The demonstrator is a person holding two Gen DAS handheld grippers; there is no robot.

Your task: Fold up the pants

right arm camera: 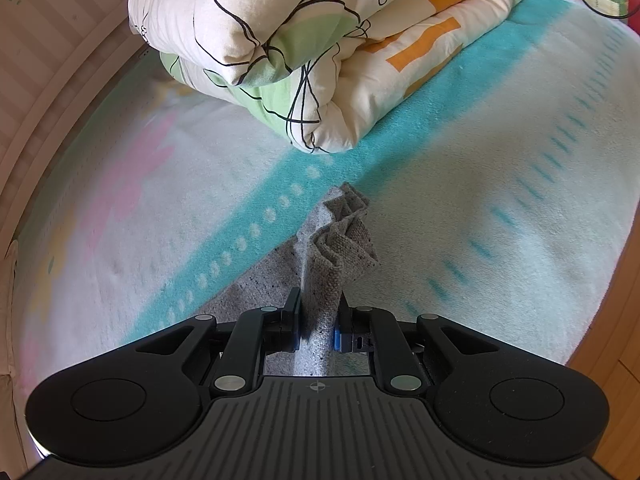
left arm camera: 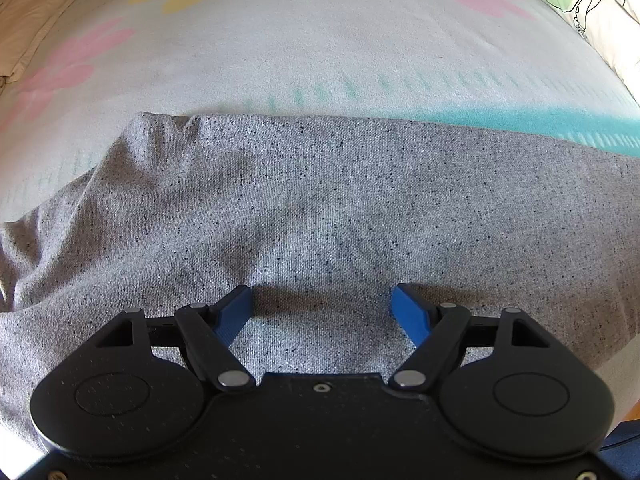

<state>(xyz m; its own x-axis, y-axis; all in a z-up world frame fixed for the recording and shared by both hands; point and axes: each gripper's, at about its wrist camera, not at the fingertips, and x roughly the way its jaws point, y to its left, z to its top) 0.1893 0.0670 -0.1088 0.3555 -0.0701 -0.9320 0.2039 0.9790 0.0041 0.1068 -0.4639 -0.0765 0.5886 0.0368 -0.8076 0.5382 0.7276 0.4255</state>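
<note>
From the left wrist view I see my left claw [left arm camera: 321, 310] standing wide apart, its blue pads [left arm camera: 234, 314] poised just over the grey pants [left arm camera: 320, 208] with nothing pinched between them. Whether the tips press on the cloth I cannot tell. The pants lie spread across the bed [left arm camera: 280, 52], on a pale cover printed with pink and yellow flowers and a teal stripe. Their far edge runs almost straight across the view, and on the left the cloth bunches into soft wrinkles.

In the right wrist view my right claw [right arm camera: 318, 328] is closed down narrow on a gathered fold of the same grey pants [right arm camera: 340, 236]. The cloth passes up between the two pads and fans out beyond them in crumpled pleats, raised off the bed cover [right arm camera: 500, 184]. More of the garment lies flat on the cover just left of the claw.

Further off, a rolled duvet [right arm camera: 320, 40], cream with green and orange patches and black scribbled lines, rests on the bed well apart from the pants.
</note>
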